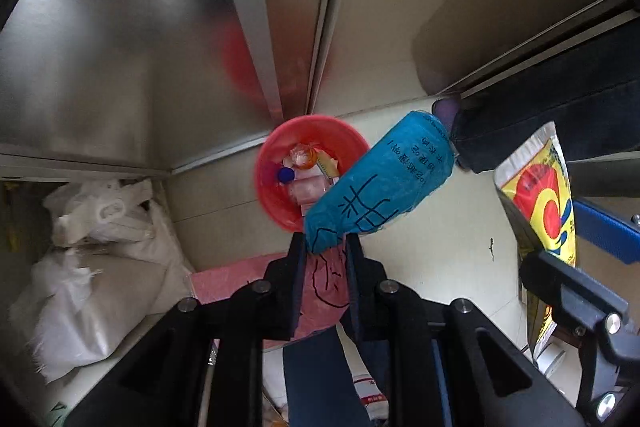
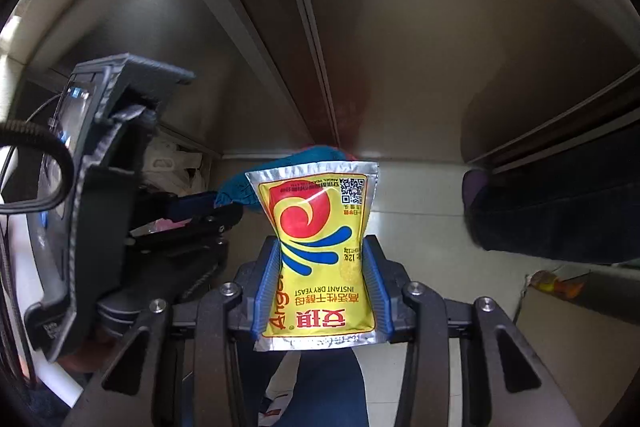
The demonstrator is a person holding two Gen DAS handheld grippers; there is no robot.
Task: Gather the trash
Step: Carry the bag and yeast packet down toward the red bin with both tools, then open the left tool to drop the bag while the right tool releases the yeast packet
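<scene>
Between the black fingers of the left claw (image 1: pixel 326 247), a blue packet (image 1: pixel 380 183) is being pinched by one end just above a red bin (image 1: pixel 272 151) of trash, while the right claw (image 2: pixel 322 259) is squeezing a yellow yeast sachet (image 2: pixel 320 251) between its blue pads.

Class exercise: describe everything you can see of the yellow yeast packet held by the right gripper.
The yeast packet is a glossy yellow foil sachet with crimped silver ends, a red swirl, blue waves, a QR code and "INSTANT DRY YEAST" printed upside down. It looks sealed, pinched at its waist. It stands lengthwise between the right gripper's blue pads, which clamp both sides; nothing else visibly touches it.
</scene>
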